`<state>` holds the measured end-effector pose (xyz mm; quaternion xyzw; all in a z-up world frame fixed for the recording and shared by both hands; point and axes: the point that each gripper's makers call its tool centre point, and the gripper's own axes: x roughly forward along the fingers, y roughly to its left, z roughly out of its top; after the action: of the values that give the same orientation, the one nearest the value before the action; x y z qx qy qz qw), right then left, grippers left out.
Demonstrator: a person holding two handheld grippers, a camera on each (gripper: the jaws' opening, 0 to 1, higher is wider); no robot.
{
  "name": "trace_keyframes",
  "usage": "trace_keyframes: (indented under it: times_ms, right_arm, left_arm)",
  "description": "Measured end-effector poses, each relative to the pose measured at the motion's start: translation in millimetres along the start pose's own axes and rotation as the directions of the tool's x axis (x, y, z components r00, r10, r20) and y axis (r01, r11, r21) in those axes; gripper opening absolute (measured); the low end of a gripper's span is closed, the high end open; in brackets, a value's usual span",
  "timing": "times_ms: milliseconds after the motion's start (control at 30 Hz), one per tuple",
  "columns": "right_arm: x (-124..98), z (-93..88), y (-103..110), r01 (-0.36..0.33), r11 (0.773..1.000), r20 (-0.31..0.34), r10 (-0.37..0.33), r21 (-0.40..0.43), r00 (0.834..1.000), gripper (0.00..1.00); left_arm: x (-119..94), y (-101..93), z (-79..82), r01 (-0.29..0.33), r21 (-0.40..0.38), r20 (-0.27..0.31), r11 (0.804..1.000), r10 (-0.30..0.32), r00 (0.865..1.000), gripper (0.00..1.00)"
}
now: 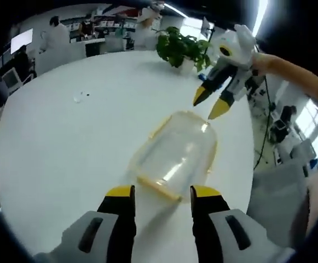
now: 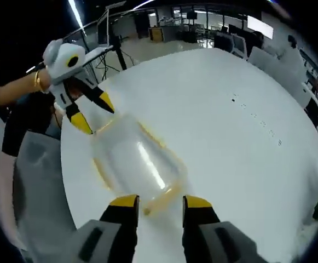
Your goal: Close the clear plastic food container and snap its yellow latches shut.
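Observation:
A clear plastic container (image 1: 175, 156) with a yellow rim and yellow latches rests on the white round table (image 1: 65, 153). My left gripper (image 1: 162, 193) is open, its yellow-tipped jaws just short of the container's near end with nothing between them. My right gripper (image 1: 209, 105) hovers open at the far end, its tips pointing down at the rim. In the right gripper view the container (image 2: 137, 159) lies lengthwise ahead of my open right gripper (image 2: 161, 201), and the left gripper (image 2: 94, 114) hangs at its other end. Whether any latch is snapped down is unclear.
A potted green plant (image 1: 180, 49) stands at the table's far edge. A grey chair (image 1: 279, 203) is pulled up beside the table near the container. Small dark specks (image 1: 79, 98) lie on the tabletop. Desks and people (image 1: 55, 33) fill the office behind.

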<state>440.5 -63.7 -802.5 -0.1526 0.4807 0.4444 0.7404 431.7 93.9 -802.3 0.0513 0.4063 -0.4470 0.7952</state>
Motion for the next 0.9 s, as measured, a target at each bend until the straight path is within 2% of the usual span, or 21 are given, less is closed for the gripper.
trace_keyframes:
  times_ms: [67, 200, 267, 300, 433, 567, 633, 767, 833, 900]
  right_arm:
    - [3.5, -3.7, -1.1, 0.012, 1.0, -0.005, -0.012, 0.018, 1.0, 0.29]
    - [9.4, -9.4, 1.5, 0.008, 0.999, -0.014, -0.007, 0.051, 1.0, 0.29]
    - [11.5, -12.2, -3.4, 0.042, 0.996, -0.017, -0.041, 0.074, 0.999, 0.3]
    - [11.4, -6.8, -2.4, 0.035, 0.993, 0.018, -0.038, 0.112, 0.999, 0.31]
    - [13.2, -7.6, 0.5, 0.001, 0.986, 0.03, -0.006, 0.165, 1.0, 0.29]
    - [15.1, -6.6, 0.2, -0.009, 0.983, 0.038, 0.002, 0.182, 0.999, 0.3]
    - [17.3, -6.0, -0.9, -0.017, 0.979, 0.037, 0.009, 0.203, 0.999, 0.31]
    - [18.1, -4.9, 0.4, -0.017, 0.977, 0.02, 0.013, 0.215, 1.0, 0.31]
    - [19.4, -4.8, 1.3, -0.011, 0.966, 0.014, 0.008, 0.257, 1.0, 0.3]
    - [19.1, -5.0, 1.7, -0.01, 0.969, 0.011, 0.007, 0.246, 1.0, 0.3]
  left_arm:
    - [1.8, -0.2, 1.7, 0.003, -0.04, 0.023, 0.999, -0.002, 1.0, 0.37]
    - [7.4, -0.3, -3.3, 0.008, -0.078, 0.014, 0.997, -0.007, 1.0, 0.36]
    - [9.8, -1.1, -6.1, 0.006, -0.101, 0.003, 0.995, -0.006, 1.0, 0.35]
    - [10.8, -0.8, -6.7, 0.005, -0.107, 0.004, 0.994, -0.005, 1.0, 0.34]
    - [16.1, -4.1, -9.4, 0.034, -0.149, 0.001, 0.988, -0.034, 0.999, 0.31]
    - [16.0, 0.3, -8.7, 0.02, -0.185, 0.002, 0.983, -0.02, 1.0, 0.29]
    - [15.9, 2.1, -8.5, 0.021, -0.218, 0.002, 0.976, -0.021, 1.0, 0.28]
    - [16.2, 2.0, -8.2, 0.019, -0.234, -0.004, 0.972, -0.02, 1.0, 0.26]
    - [17.1, 2.5, -7.2, 0.015, -0.232, -0.007, 0.973, -0.017, 1.0, 0.25]
    - [17.7, 3.4, -6.4, 0.014, -0.241, -0.014, 0.97, -0.018, 1.0, 0.24]
